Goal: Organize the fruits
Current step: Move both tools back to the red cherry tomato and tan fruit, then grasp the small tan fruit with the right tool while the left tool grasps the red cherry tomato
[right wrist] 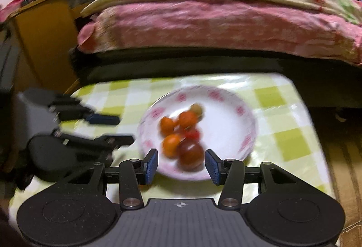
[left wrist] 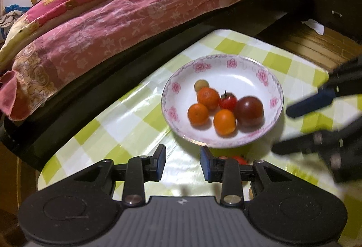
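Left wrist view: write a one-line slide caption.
Open left gripper before a floral plate holding three oranges and tomatoes.

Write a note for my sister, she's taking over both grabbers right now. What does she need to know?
Left hand-held gripper: open, holding nothing, just short of the near rim of the plate.
Right hand-held gripper: open, holding nothing, hovering at the plate's edge closest to it.
In the plate: three oranges, a small red tomato, a large dark tomato and a small greenish-brown fruit, all bunched together.
Done: those six pieces are in the plate.
Left: something red lies on the checked tablecloth behind the left gripper's finger, mostly hidden. It looks like another fruit to pick up.
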`<control>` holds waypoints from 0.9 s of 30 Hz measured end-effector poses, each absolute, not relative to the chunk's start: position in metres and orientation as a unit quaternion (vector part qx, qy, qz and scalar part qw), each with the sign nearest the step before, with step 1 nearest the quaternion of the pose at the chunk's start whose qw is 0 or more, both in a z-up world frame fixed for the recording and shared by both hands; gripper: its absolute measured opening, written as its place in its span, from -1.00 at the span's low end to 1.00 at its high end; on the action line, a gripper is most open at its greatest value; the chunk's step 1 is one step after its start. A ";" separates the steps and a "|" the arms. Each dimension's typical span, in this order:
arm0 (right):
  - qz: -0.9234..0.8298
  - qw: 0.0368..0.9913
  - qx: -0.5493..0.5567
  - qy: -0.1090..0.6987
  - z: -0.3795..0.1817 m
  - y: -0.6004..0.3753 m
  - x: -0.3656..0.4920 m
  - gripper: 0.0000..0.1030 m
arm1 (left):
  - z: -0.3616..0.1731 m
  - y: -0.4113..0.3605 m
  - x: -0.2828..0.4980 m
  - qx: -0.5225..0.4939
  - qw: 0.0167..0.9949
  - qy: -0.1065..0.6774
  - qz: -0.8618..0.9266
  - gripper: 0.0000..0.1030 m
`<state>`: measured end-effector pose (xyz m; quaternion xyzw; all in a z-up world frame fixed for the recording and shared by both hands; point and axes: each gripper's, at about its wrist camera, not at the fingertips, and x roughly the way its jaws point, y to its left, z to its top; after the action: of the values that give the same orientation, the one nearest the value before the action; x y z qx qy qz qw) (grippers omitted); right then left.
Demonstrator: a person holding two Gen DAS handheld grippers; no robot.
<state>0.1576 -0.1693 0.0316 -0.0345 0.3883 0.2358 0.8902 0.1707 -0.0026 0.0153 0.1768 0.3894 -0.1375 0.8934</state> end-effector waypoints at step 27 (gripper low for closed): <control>0.270 0.829 -0.085 0.482 -0.020 -0.118 0.142 -0.60 | 0.007 0.000 0.156 0.157 0.875 0.420 -0.184 -0.20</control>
<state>0.1422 -0.1185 -0.0195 -0.0854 0.4821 0.2698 0.8291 0.1558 0.0003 0.0065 0.1573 0.4203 -0.1837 0.8746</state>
